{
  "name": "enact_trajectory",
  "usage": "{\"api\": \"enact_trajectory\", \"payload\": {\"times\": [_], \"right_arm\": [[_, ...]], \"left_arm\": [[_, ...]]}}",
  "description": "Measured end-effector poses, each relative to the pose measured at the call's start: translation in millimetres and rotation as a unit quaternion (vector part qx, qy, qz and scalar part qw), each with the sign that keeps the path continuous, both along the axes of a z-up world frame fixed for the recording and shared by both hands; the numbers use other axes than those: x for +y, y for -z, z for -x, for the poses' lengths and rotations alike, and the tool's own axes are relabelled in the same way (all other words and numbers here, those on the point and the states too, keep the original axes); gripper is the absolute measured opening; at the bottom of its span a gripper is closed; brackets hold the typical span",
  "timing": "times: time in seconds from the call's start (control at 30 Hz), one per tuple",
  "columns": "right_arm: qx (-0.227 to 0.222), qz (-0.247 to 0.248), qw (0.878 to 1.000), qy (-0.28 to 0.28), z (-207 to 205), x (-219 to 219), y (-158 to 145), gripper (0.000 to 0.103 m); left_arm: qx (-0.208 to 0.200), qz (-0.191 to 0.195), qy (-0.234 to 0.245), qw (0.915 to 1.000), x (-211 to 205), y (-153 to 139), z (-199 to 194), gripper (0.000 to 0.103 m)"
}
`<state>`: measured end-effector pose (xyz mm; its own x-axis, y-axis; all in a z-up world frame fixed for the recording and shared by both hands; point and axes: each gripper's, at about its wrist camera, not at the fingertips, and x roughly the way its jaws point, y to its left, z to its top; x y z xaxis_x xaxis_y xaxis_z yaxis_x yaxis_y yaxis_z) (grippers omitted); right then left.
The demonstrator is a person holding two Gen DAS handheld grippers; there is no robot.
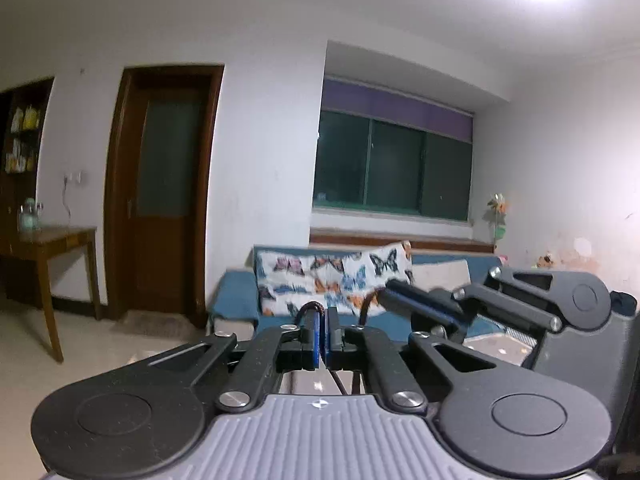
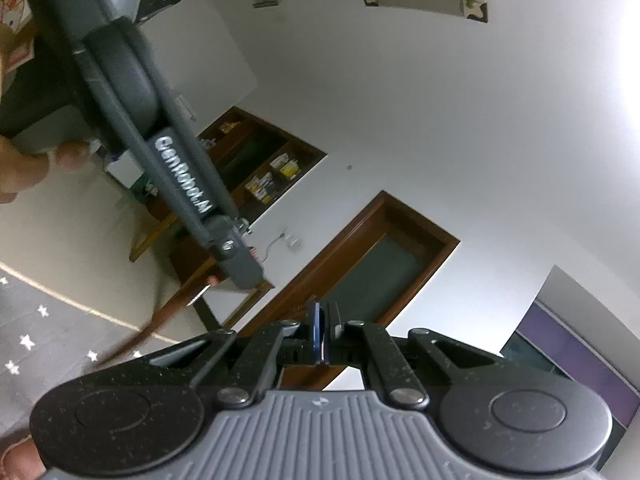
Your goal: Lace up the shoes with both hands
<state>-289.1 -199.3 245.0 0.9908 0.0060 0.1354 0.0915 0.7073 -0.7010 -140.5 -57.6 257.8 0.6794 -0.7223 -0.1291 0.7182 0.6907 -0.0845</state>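
Left tongs [image 1: 323, 320] sit low in the middle of the left view, pads pressed together, with a dark braided lace [image 1: 309, 307] looped over the tip and pinched in there, so that side is holding the lace. The right tongs [image 1: 390, 286] poke in from the right of that frame, pointing left, and a second bit of lace arcs up to their tip. Their own camera shows the blue pads [image 2: 318, 328] closed flat against each other, but I honestly can't tell whether the lace is caught between them. In the right view the left tool runs diagonally from the upper left down to the centre. A hand [image 2: 24, 168] grips it at the left edge, and the lace hangs off its tip as a brown blurry streak heading to the lower left, over a grey rug [image 2: 36, 320] with white stars. Behind the left tongs there's a blue sofa [image 1: 236, 296] with a butterfly cover [image 1: 320, 276], a dark window [image 1: 392, 168] above it, a brown door [image 1: 160, 200] left of centre and a side table [image 1: 52, 236] at the left edge.
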Motion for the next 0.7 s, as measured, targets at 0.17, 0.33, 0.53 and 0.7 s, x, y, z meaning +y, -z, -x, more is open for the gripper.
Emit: {"api": "enact_trajectory", "payload": {"times": [0.17,0.33,0.53,0.7], "right_arm": [[-0.01,0.002,1.0,0.006,-4,-3,-8,0.001],[-0.014,-0.001,1.0,0.011,-5,-7,-10,0.001],[-0.019,0.002,1.0,0.009,-4,-5,-9,0.001],[-0.023,0.001,1.0,0.004,-4,-5,-13,0.001]], "left_arm": [[0.005,0.004,-0.003,1.0,-8,-9,-10,0.003],[0.004,0.0,0.003,1.0,-16,-15,-13,0.003],[-0.003,-0.004,0.016,0.9999,-19,-19,-9,0.003],[-0.005,-0.009,0.023,0.9997,-21,-20,-10,0.003]]}}
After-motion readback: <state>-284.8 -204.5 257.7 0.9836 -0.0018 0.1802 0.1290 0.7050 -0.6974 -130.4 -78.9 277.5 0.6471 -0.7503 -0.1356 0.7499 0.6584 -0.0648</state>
